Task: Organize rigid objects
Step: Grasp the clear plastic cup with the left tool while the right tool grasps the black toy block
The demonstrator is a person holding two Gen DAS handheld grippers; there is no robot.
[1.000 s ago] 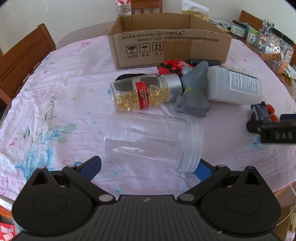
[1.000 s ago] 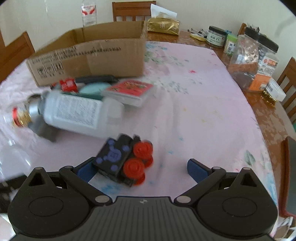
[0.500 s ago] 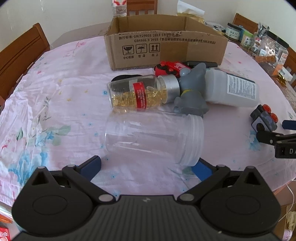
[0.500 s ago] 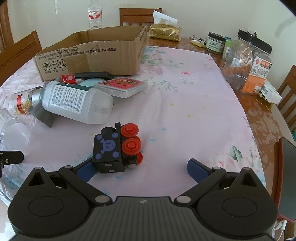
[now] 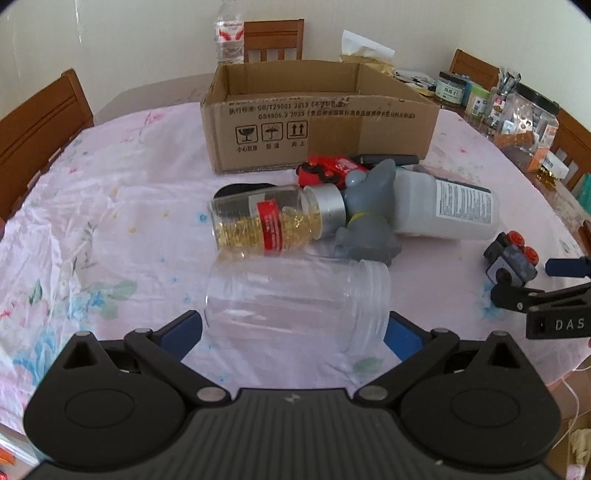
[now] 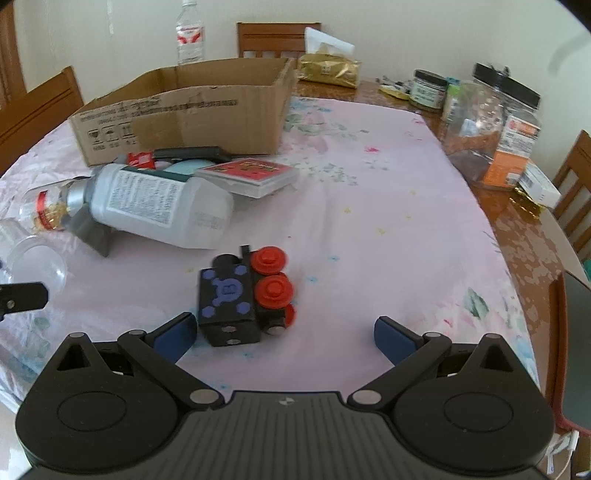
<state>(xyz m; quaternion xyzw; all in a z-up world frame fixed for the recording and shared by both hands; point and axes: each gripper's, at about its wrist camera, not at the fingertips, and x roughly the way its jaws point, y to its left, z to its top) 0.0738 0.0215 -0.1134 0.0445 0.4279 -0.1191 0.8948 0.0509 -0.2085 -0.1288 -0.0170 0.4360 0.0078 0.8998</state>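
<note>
An empty clear plastic jar lies on its side between the open fingers of my left gripper; whether they touch it I cannot tell. Behind it lie a capsule bottle, a grey toy animal, a white bottle and a red toy car. An open cardboard box stands further back. My right gripper is open, with a black toy train with red wheels just ahead of its left finger. A red card box lies near the white bottle.
Jars and packets crowd the table's right edge. A gold bag and a water bottle stand behind the box. Wooden chairs ring the table. The pink floral cloth covers the table.
My left gripper has tilted up, showing more of the box. My right gripper has steadied behind the toy train, which now sits closer to its left finger.
</note>
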